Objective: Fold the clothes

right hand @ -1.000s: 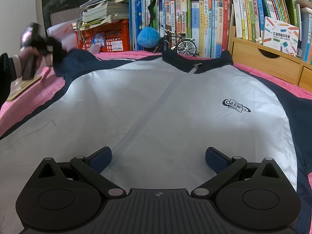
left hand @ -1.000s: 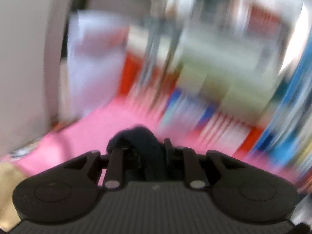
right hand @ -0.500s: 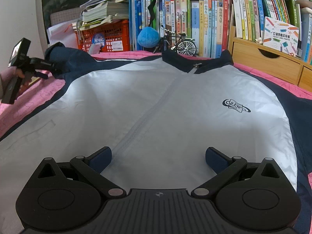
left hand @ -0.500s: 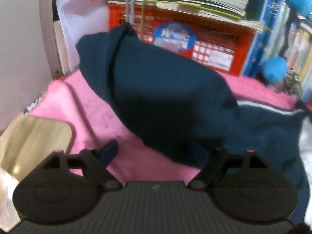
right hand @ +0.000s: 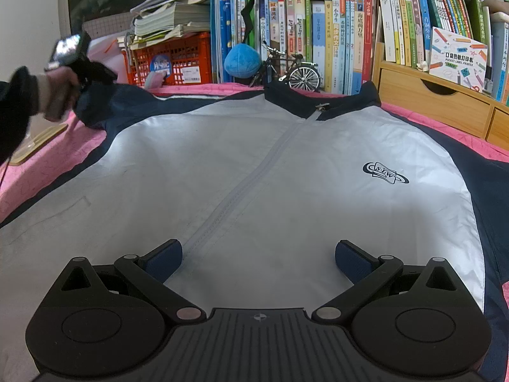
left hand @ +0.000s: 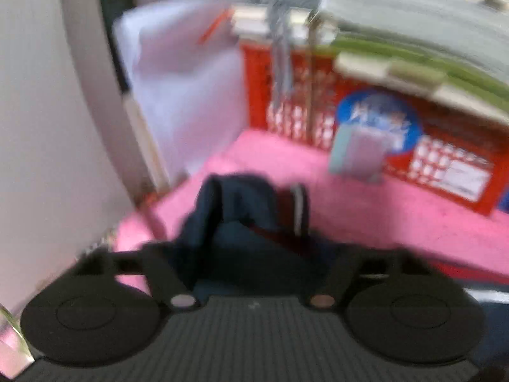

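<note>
Here the grey-and-navy jacket (right hand: 254, 165) lies flat on the pink blanket (right hand: 41, 165), right gripper (right hand: 258, 259) wide open above it, left gripper's (left hand: 254, 254) jaws just closing around its navy sleeve (left hand: 235, 210).

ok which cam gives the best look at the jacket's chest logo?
Right wrist view. The dark chest logo sits sharp and unobstructed on the white panel of the jacket, which lies flat on the pink blanket. The left wrist view is blurred and shows only bunched navy sleeve fabric between its fingers, no logo.
</note>
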`<control>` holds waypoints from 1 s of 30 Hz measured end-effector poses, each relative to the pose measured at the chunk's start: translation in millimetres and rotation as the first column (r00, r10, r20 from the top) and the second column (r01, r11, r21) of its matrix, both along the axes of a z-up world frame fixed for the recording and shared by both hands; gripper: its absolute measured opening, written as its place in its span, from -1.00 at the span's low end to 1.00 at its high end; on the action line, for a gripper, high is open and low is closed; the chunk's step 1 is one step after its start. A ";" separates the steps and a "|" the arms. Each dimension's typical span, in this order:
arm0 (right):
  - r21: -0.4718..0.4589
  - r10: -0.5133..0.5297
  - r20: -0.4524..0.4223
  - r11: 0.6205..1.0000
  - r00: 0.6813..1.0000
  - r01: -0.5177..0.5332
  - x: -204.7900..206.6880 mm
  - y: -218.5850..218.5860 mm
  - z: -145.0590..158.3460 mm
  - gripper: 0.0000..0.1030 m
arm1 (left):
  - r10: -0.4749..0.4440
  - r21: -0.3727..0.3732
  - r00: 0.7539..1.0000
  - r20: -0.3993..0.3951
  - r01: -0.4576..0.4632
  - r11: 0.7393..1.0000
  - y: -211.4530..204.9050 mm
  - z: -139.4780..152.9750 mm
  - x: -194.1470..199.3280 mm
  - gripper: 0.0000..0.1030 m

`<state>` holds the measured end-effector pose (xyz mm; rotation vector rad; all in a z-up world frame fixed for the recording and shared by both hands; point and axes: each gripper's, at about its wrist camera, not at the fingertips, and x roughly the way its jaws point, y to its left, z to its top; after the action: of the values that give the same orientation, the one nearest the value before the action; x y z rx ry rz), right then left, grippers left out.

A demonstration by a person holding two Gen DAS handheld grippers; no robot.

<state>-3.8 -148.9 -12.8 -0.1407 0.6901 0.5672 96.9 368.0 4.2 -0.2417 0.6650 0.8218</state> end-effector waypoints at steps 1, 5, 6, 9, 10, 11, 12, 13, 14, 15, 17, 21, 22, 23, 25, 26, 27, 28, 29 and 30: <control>0.000 0.000 0.000 1.000 1.000 0.000 0.0 0.0 0.0 1.00 | -0.006 0.007 0.999 0.048 0.006 1.000 -7.5 1.2 -0.9 -0.32; 0.000 -0.001 0.000 1.000 1.000 0.001 0.0 0.1 0.1 1.00 | -0.160 0.076 0.849 0.503 0.141 0.987 -32.2 45.2 -27.6 -0.38; 0.000 -0.001 -0.001 1.000 1.000 0.001 0.1 0.0 0.1 1.00 | -0.190 0.120 0.755 0.628 0.148 0.982 -36.7 56.3 -44.7 -0.27; 0.000 -0.001 -0.001 1.000 1.000 0.001 0.1 0.0 0.2 1.00 | -0.069 0.157 0.728 0.682 -0.054 0.986 -30.1 63.5 -56.1 0.45; 0.000 -0.001 -0.001 1.000 1.000 0.001 0.1 0.1 0.2 1.00 | 0.008 0.137 0.804 0.594 -0.111 0.984 -23.6 61.5 -44.0 0.39; 0.000 -0.001 -0.001 1.000 1.000 0.001 0.1 0.1 0.2 1.00 | 0.047 0.113 0.849 0.526 -0.124 0.986 -16.9 53.0 -38.7 0.34; 0.000 -0.001 -0.001 1.000 1.000 0.001 0.1 0.0 0.2 1.00 | 0.074 0.089 0.882 0.465 -0.130 0.988 -10.4 43.2 -35.5 0.34; 0.000 -0.002 -0.001 1.000 1.000 0.002 0.1 0.0 0.3 1.00 | 0.100 0.066 0.911 0.401 -0.138 0.988 -3.9 33.5 -32.2 0.34; 0.000 -0.002 -0.001 1.000 1.000 0.002 0.1 0.0 0.3 1.00 | 0.124 0.043 0.934 0.334 -0.147 0.988 2.6 23.7 -29.0 0.34; 0.000 -0.002 -0.001 1.000 1.000 0.002 0.1 0.0 0.3 1.00 | 0.147 0.021 0.953 0.265 -0.158 0.987 9.1 14.0 -25.8 0.34; 0.000 -0.002 -0.001 1.000 1.000 0.002 -0.1 0.2 0.4 1.00 | 0.172 -0.001 0.969 0.176 -0.175 0.985 14.6 1.0 -22.4 0.44; 0.001 -0.003 -0.002 1.000 1.000 0.003 -0.7 0.7 0.6 1.00 | 0.171 0.006 0.954 0.246 -0.178 0.984 2.5 8.9 -32.0 0.45; 0.001 -0.003 -0.002 1.000 1.000 0.003 -0.8 0.8 0.7 1.00 | 0.150 0.005 0.946 0.287 -0.158 0.987 -2.8 14.7 -36.4 0.45; 0.001 -0.003 -0.002 1.000 1.000 0.003 -0.9 0.9 0.7 1.00 | 0.084 0.008 0.946 0.312 -0.092 0.996 -9.7 17.8 -36.3 0.45; 0.001 -0.003 -0.002 1.000 1.000 0.003 -1.3 1.1 0.8 1.00 | -0.086 0.001 0.942 0.325 0.090 0.996 -30.3 18.8 -35.9 0.45; 0.001 -0.003 -0.002 1.000 1.000 0.003 -1.1 1.0 1.2 1.00 | -0.185 -0.017 0.932 0.311 0.200 0.980 -45.1 16.3 -36.8 0.45; 0.001 -0.003 -0.002 1.000 1.000 0.003 -1.0 1.0 1.5 1.00 | -0.282 -0.036 0.911 0.300 0.307 0.951 -59.9 13.8 -37.8 0.45; 0.001 -0.003 -0.002 1.000 1.000 0.003 -0.9 0.9 1.5 1.00 | -0.377 -0.057 0.879 0.291 0.409 0.911 -74.7 11.2 -38.7 0.45; 0.001 -0.003 -0.002 1.000 1.000 0.003 -0.9 0.9 1.6 1.00 | -0.419 -0.077 0.869 0.262 0.452 0.889 -84.5 4.3 -38.0 0.45; 0.001 -0.003 -0.002 1.000 1.000 0.003 -0.9 0.9 1.7 1.00 | -0.451 -0.097 0.863 0.229 0.481 0.871 -93.2 -3.6 -36.8 0.45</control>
<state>-4.7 -148.0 -11.1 -0.1383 0.6920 0.5644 60.0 274.8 0.6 -0.2815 0.5632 0.2717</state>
